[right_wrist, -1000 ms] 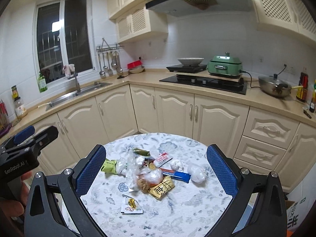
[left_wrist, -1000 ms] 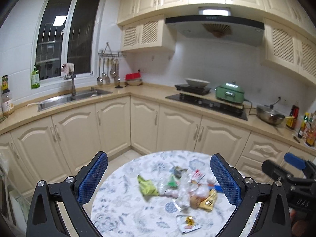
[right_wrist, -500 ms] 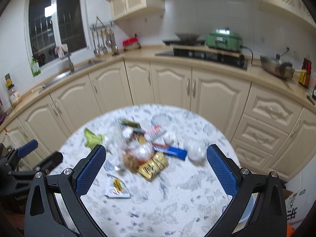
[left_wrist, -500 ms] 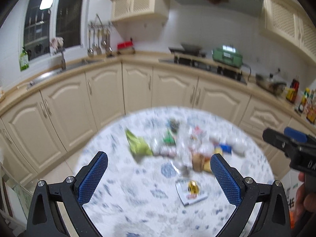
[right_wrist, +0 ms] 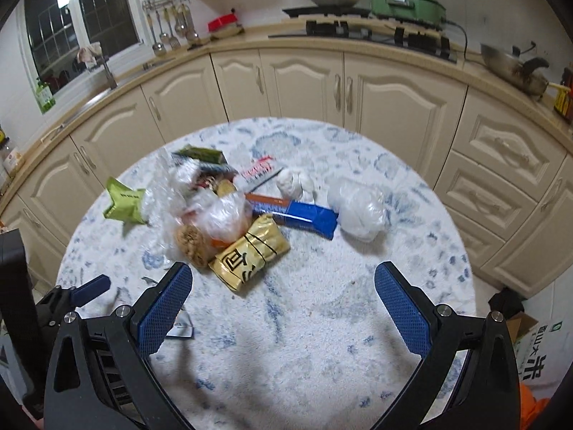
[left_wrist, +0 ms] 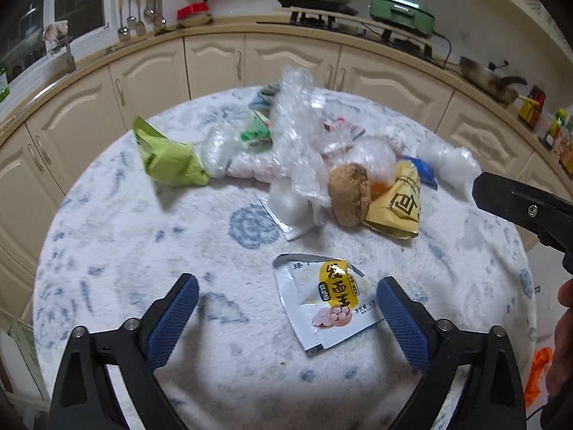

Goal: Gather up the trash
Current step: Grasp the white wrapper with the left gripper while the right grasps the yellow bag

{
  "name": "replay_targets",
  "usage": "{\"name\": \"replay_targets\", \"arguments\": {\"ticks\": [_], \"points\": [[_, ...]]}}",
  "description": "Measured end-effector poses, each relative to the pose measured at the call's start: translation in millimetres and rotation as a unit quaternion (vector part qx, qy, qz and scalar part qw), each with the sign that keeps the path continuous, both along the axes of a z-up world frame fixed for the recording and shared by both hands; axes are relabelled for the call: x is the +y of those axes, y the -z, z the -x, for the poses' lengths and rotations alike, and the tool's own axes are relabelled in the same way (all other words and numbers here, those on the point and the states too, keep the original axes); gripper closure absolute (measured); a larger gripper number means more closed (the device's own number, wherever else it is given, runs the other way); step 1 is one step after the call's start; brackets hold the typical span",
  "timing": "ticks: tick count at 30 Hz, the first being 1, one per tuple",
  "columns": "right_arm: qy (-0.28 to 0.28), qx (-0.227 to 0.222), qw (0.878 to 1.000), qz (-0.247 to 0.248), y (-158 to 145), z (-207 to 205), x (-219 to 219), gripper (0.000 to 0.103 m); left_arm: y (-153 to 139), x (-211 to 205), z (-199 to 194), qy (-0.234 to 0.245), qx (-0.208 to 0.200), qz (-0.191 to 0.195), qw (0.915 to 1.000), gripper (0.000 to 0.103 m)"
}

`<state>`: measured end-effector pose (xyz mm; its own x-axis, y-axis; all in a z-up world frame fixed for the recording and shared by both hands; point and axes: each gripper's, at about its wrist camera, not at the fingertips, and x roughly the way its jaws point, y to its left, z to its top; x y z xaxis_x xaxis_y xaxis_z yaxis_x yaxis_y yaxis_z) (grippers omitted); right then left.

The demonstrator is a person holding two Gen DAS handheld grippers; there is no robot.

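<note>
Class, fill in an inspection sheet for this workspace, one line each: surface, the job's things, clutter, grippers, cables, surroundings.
Surface: round table under a blue-patterned cloth.
Job's things: white-and-yellow sachet lying apart; gold packet, blue wrapper, green packet, clear bags piled together.
Clutter: nothing seen.
Grippers: left gripper jaws have just been closing, empty; right gripper open, empty.
Cables: cooker cord on counter.
Surroundings: cream cabinets, hob.

White sachet: "绿面王", "6克"; gold packet: "回"; cardboard box: "米".

both hand-held grippers lower, nearer trash pile — left hand-held gripper jaws narrowing
</note>
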<state>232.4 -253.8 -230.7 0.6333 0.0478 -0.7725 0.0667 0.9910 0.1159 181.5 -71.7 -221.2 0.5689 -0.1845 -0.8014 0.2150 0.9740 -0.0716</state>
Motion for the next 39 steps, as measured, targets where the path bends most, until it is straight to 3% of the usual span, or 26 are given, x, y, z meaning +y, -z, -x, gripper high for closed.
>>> {"name": "replay_targets", "arguments": {"ticks": [2,6,8,11,14,16,17,19,20,22,24,25,26,28,29,31,33,36,39], "points": [[-0.001,0.007,1.000,0.000,6.1,-4.1,-0.4,0.000,6.2,-3.5,-13.4,0.008,0.009,0.002,0.9999,0.025],[-0.003,0.018,1.000,-0.001,18.1,-16.0,0.6,0.000,4.9,-12.8,-32.2,0.028,-0.012,-0.021,0.9993,0.054],[-0.004,0.025,1.000,-0.004,25.7,-23.4,2.4,0.003,5.5,-15.8,-41.3,0.032,-0.015,-0.017,0.9992,0.057],[-0.005,0.037,0.999,-0.005,38.0,-34.9,7.7,0.009,4.1,-14.0,-59.7,0.035,-0.017,-0.005,0.9992,0.075],[-0.011,0.050,0.999,-0.007,50.9,-49.0,16.5,0.016,5.4,-7.5,-77.9,0.034,-0.014,0.002,0.9993,0.078],[-0.015,0.055,0.998,-0.008,58.9,-56.5,20.7,0.018,4.7,-6.1,-91.1,0.037,-0.014,-0.004,0.9992,0.073],[-0.016,0.052,0.999,0.002,59.7,-57.7,23.3,0.021,8.9,-5.2,-79.8,0.037,-0.015,-0.006,0.9992,0.067],[-0.024,0.049,0.998,0.011,60.1,-57.7,27.4,0.032,10.1,-4.2,-88.7,0.037,-0.015,-0.012,0.9991,0.041],[-0.026,0.048,0.998,0.007,59.5,-56.7,26.1,0.036,12.3,-6.8,-91.0,0.034,-0.018,-0.018,0.9991,0.021],[-0.027,0.047,0.999,0.003,58.1,-53.2,21.3,0.050,14.1,-10.0,-101.1,0.036,-0.023,-0.020,0.9989,0.016],[-0.025,0.048,0.999,-0.004,57.0,-49.3,13.5,0.061,19.3,-14.5,-112.9,0.051,-0.013,-0.017,0.9985,0.023],[-0.024,0.048,0.999,-0.008,56.6,-48.7,10.4,0.061,19.9,-17.6,-116.7,0.054,-0.017,-0.020,0.9982,0.025],[-0.026,0.047,0.998,-0.015,56.4,-48.9,7.7,0.061,20.5,-19.9,-118.4,0.061,-0.019,-0.018,0.9978,0.039],[-0.029,0.048,0.998,-0.018,55.7,-50.2,7.7,0.059,22.4,-27.7,-114.6,0.071,-0.027,-0.025,0.9969,0.058],[-0.029,0.048,0.998,-0.022,54.7,-51.2,8.4,0.056,23.1,-31.5,-114.6,0.077,-0.028,-0.019,0.9965,0.065],[-0.027,0.046,0.998,-0.027,54.1,-52.5,9.1,0.054,27.8,-40.8,-111.6,0.079,-0.031,-0.021,0.9961,0.070],[-0.028,0.043,0.999,-0.015,57.0,-56.4,12.3,0.055,31.1,-44.2,-108.2,0.089,-0.028,-0.001,0.9956,0.092],[-0.027,0.041,0.999,-0.004,57.6,-59.9,12.0,0.067,35.2,-38.7,-110.5,0.086,-0.026,0.008,0.9959,0.093],[-0.027,0.039,0.999,-0.018,56.5,-53.8,4.5,0.068,37.7,-25.3,-102.0,0.077,-0.020,0.033,0.9962,0.093]]}}
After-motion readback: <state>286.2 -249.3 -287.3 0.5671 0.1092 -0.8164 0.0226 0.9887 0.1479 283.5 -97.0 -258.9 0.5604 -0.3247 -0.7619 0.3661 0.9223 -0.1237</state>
